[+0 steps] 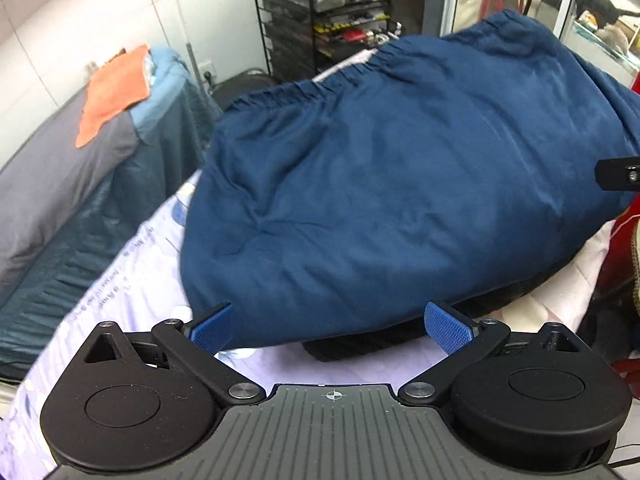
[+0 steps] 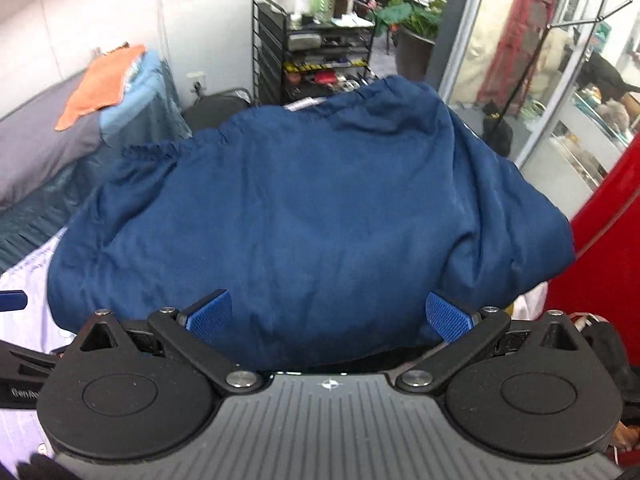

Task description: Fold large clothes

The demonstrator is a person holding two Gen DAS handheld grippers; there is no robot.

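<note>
A large navy blue garment (image 1: 392, 184) with a gathered elastic edge lies in a puffed heap on a pale flowered sheet (image 1: 132, 280). A black piece of cloth (image 1: 360, 346) shows under its near edge. My left gripper (image 1: 330, 326) is open above that near edge, nothing between its blue pads (image 1: 212, 328). In the right wrist view the garment (image 2: 300, 208) fills the middle. My right gripper (image 2: 328, 318) stands wide open over its near side, holding nothing. A fingertip of the left gripper (image 2: 12, 300) shows at that view's left edge.
A second bed with a grey cover (image 1: 60, 172) and an orange cloth (image 1: 114, 92) stands at the left. A black wire rack (image 1: 332, 24) full of small items is behind the garment. A red object (image 2: 608, 248) stands at the right, by glass doors (image 2: 500, 60).
</note>
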